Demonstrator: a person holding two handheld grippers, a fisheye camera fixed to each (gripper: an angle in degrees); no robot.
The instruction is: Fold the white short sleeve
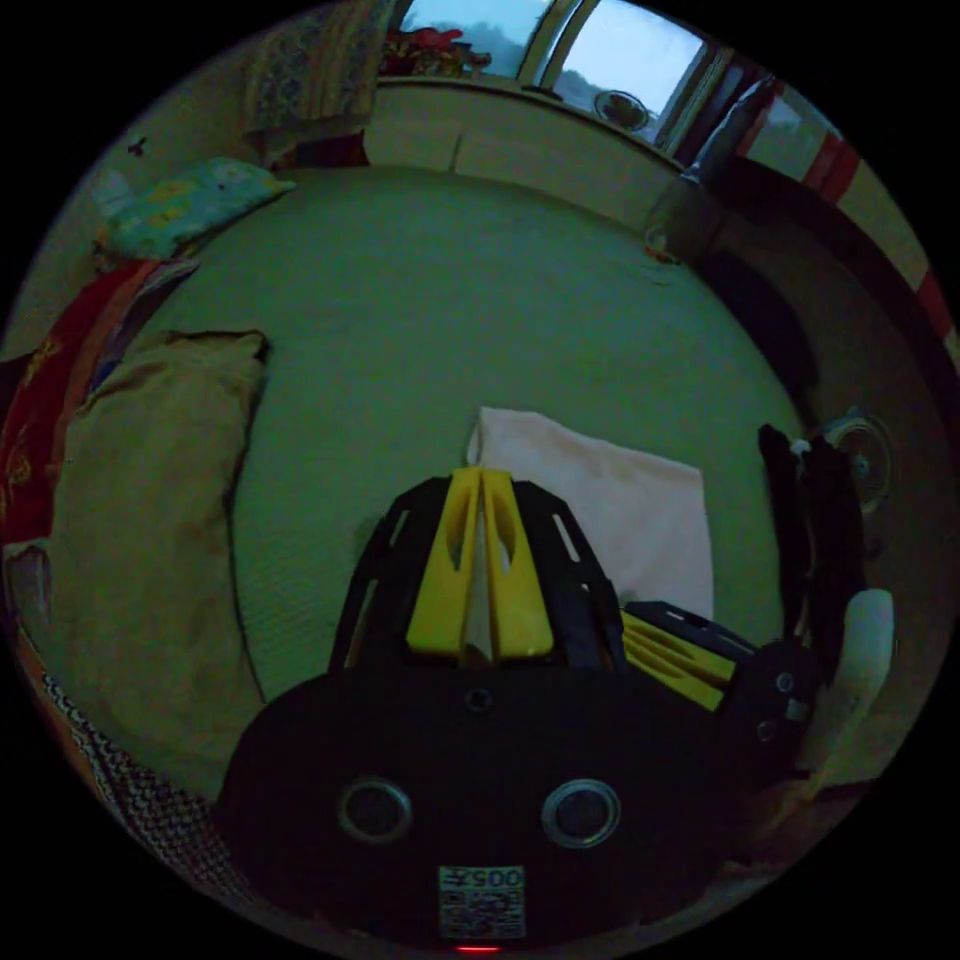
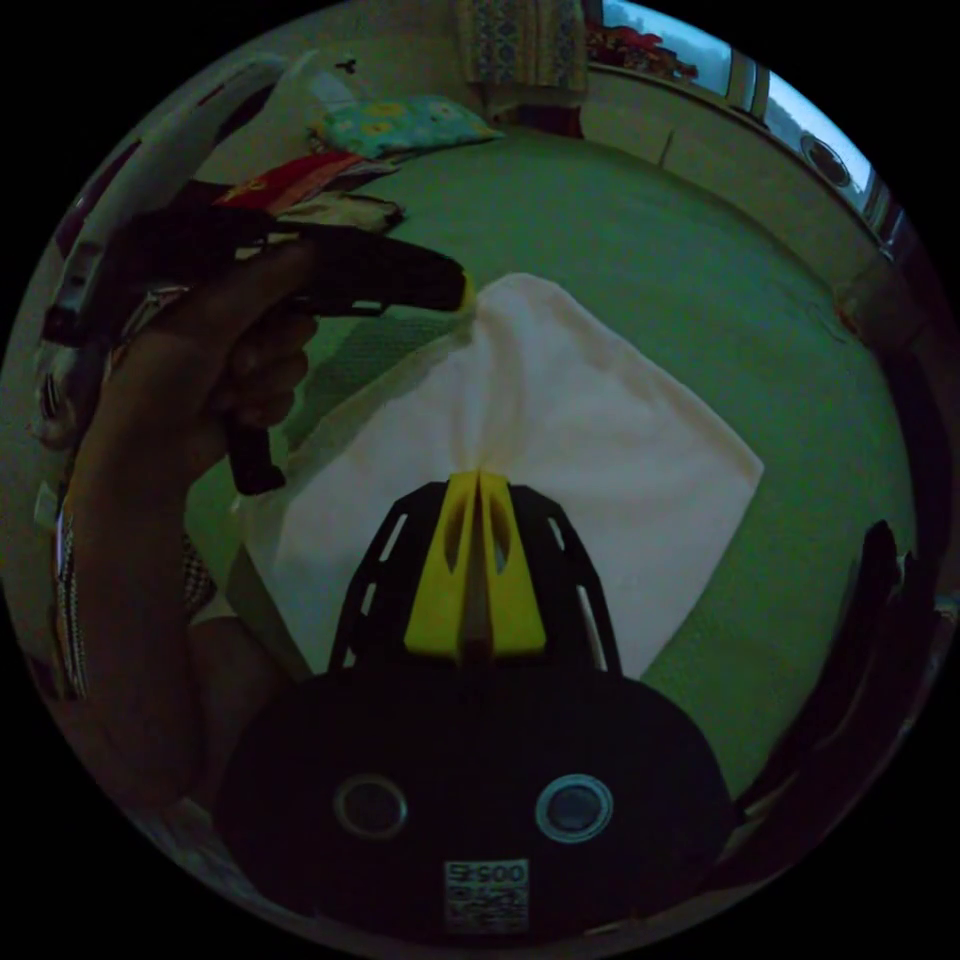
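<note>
Both grippers pinched the white shirt above the green bed.

The left gripper had its jaws clenched on the shirt at one edge; the right gripper clamped a fold, cloth spreading ahead of its jaws over the bed.

The white short sleeve is showing pale, faintly pinkish white against the plain green bed cover, the landmark here. At the cover's far corner a pillow is showing mint green with yellow and blue print, and along its side a tan cushion is lying beside red cloth. Both grippers, the left gripper and the right gripper, are showing yellow jaws on black frames.
</note>
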